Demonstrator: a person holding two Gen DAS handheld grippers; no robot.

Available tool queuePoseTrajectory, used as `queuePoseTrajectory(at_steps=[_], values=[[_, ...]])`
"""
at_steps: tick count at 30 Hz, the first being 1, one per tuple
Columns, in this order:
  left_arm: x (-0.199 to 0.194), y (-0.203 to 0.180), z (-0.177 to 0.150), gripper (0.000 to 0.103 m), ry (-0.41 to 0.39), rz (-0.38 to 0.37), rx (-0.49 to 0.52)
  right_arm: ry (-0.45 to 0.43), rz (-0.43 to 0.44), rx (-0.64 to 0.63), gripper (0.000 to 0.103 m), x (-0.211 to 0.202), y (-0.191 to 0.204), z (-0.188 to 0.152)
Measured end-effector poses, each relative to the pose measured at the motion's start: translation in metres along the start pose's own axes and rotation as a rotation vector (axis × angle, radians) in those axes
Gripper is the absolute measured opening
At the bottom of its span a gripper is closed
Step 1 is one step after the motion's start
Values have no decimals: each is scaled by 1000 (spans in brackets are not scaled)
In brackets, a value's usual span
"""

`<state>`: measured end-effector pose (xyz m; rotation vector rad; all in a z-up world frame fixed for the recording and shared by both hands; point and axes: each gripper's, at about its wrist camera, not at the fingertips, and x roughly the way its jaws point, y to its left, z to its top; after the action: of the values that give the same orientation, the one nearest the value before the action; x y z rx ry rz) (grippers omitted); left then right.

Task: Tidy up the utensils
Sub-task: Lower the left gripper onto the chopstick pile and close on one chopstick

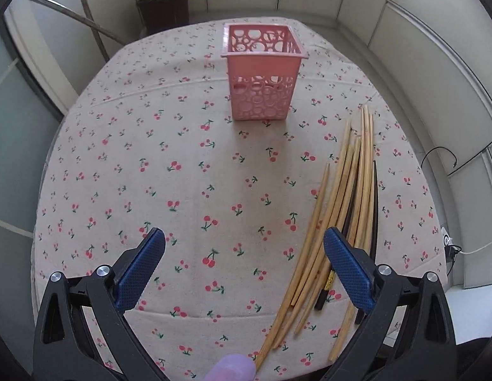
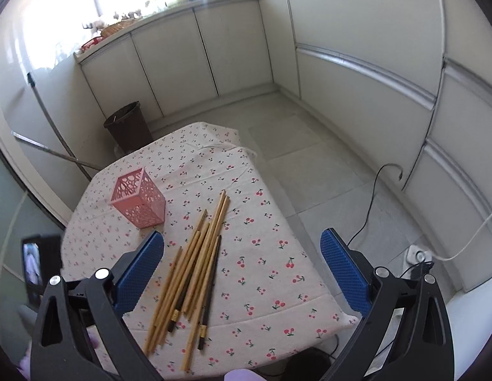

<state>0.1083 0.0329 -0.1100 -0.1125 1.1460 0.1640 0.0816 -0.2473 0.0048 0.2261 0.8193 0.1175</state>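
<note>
A pink perforated basket [image 1: 261, 76] stands upright and empty at the far middle of the cherry-print tablecloth [image 1: 150, 158]. Several bamboo chopsticks [image 1: 338, 197] lie in a loose bundle on the right side, with two dark chopsticks [image 1: 375, 203] among them. My left gripper [image 1: 244, 247] hovers open over the near cloth, its right finger above the bundle's near ends. In the right wrist view the basket [image 2: 139, 201] is at the left and the chopsticks [image 2: 195, 266] lie below. My right gripper [image 2: 242, 247] is open, held higher above the table, with nothing between its fingers.
A dark waste bin [image 2: 128, 127] stands on the floor beyond the table. White cabinets [image 2: 357, 63] line the walls. A pole [image 2: 55, 133] leans at the left. A phone [image 2: 39, 266] stands at the left edge. Cables and a socket [image 2: 417, 255] lie on the floor at right.
</note>
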Motion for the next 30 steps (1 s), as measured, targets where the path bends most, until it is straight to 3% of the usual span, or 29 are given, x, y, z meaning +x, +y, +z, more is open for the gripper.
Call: queuePoseTrajectory(at_steps=[4,8,10,17,24,27,29,30], values=[[18,-16,17,93,63,-19,24,167,51,86,96,39,-15,23],[44,-31,35,77,135,-8,42,265,10,100,96,78,-28,15],[55,-35,39,73,172,-31,31,319,38,133,96,87,-35,12],[79,-49,42,64,218,-20,45,340,37,185,96,93,-46,16],[81,-57,47,64,187,-18,80,423,0,253,96,120,-57,15],[76,-61,43,43,166,-40,119,483,-4,264,96,140,-52,10],[69,-62,40,15,154,-78,150,514,-9,267,96,154,-44,8],[66,-61,37,6,147,-79,162,518,-14,265,96,159,-39,8]])
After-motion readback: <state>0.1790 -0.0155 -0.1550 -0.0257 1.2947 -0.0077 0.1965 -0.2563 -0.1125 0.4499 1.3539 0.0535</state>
